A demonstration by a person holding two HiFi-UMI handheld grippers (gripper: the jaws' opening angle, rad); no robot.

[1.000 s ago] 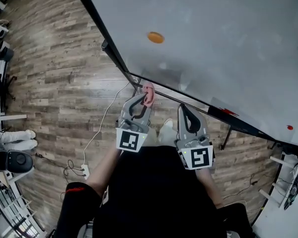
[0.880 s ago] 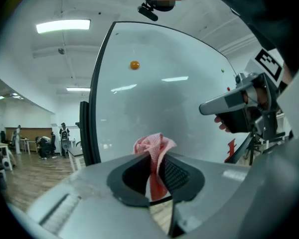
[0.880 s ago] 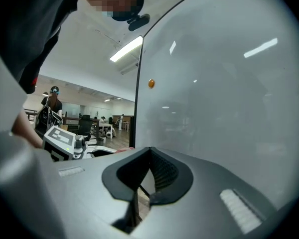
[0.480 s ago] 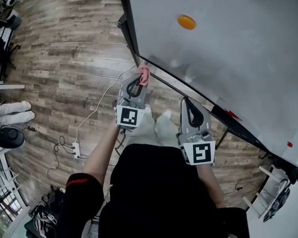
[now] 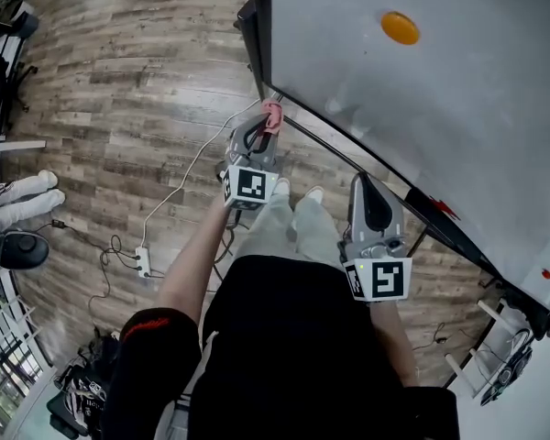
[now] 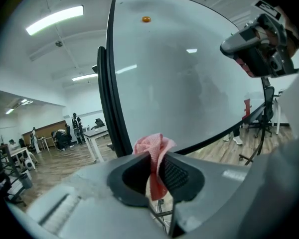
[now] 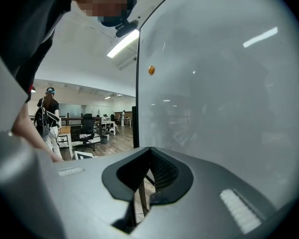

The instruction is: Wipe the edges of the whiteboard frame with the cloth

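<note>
As the last second passed, the whiteboard [image 5: 458,108] had swung across the head view and the lower left corner of its black frame [image 5: 259,35] had come close. The left gripper [image 5: 266,128] had slid along the bottom rail to that corner, jaws clamped on the pink cloth [image 5: 272,115] (touching the frame or just shy, I could not tell). The right gripper [image 5: 361,181] hung back, jaws together on nothing. The upright edge looked due next.
</note>
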